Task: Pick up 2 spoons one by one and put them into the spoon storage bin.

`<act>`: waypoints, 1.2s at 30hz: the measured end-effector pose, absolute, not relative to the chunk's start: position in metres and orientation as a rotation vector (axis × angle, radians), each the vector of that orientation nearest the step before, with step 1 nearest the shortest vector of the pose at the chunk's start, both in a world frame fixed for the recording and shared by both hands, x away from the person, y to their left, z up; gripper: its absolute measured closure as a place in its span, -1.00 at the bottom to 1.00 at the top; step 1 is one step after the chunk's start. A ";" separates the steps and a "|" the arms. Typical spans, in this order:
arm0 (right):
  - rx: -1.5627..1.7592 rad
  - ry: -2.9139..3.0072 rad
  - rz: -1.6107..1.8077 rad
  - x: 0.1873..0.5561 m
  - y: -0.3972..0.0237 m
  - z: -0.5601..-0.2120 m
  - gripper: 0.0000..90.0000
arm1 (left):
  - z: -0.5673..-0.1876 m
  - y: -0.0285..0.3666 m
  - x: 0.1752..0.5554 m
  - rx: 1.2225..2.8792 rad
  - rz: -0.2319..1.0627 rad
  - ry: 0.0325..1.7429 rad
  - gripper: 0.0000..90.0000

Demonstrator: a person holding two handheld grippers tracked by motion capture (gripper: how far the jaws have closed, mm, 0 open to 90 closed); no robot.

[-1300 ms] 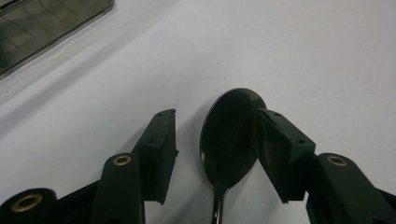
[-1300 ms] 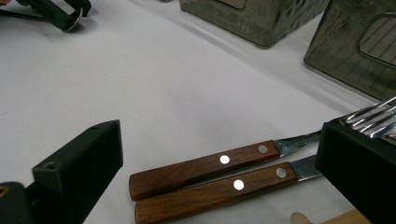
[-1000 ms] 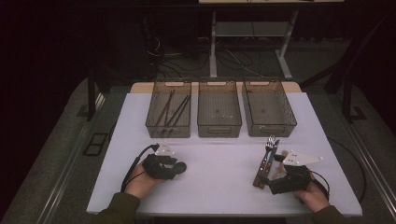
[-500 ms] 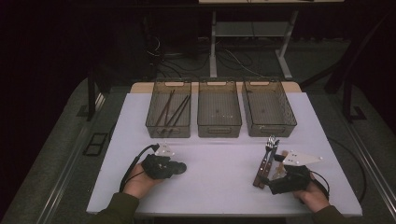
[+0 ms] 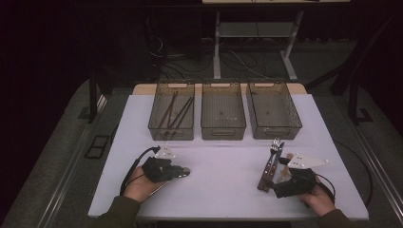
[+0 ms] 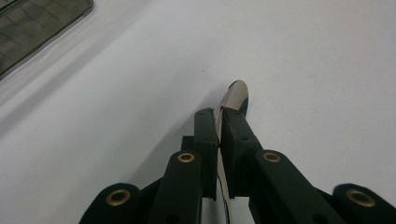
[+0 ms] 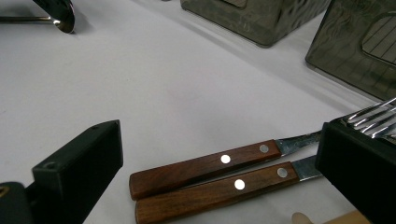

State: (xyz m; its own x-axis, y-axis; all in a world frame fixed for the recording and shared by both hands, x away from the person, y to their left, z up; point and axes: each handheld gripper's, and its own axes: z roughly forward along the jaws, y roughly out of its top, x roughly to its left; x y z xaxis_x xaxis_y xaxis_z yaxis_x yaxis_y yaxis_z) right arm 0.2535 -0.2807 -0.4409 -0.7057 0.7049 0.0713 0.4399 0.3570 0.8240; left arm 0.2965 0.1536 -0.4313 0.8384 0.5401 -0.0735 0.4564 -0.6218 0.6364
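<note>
My left gripper (image 6: pixel 218 116) is shut on a metal spoon (image 6: pixel 236 95), pinching it just behind the bowl; its jaws have just been closing on it. In the high view that gripper (image 5: pixel 175 172) lies at the near left of the white table (image 5: pixel 223 161), the spoon bowl (image 5: pixel 184 171) poking out to the right. My right gripper (image 7: pixel 219 168) stands open, its jaws straddling two wooden-handled forks (image 7: pixel 210 175) that lie flat side by side without touching them. In the high view the forks (image 5: pixel 271 159) lie at the near right, tines toward the bins, beside the right gripper (image 5: pixel 272 175).
Three clear bins stand in a row at the table's far side: the left bin (image 5: pixel 157 124) holds several dark sticks, the middle bin (image 5: pixel 223 130) and right bin (image 5: pixel 274 130) look nearly bare. Cables trail off each gripper.
Both hands stay where they were. The left gripper's jaws look drawn closer together around the spoon.
</note>
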 end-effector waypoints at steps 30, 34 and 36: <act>1.028 2.320 1.285 0.253 -0.282 -0.440 -0.99 | -0.425 0.158 0.297 2.295 0.103 0.748 0.98; 1.023 2.319 1.285 0.253 -0.282 -0.440 -0.99 | -0.421 0.160 0.297 2.277 0.107 0.759 0.98; 1.023 2.319 1.283 0.253 -0.282 -0.440 -0.99 | -0.419 0.161 0.298 2.274 0.113 0.753 0.98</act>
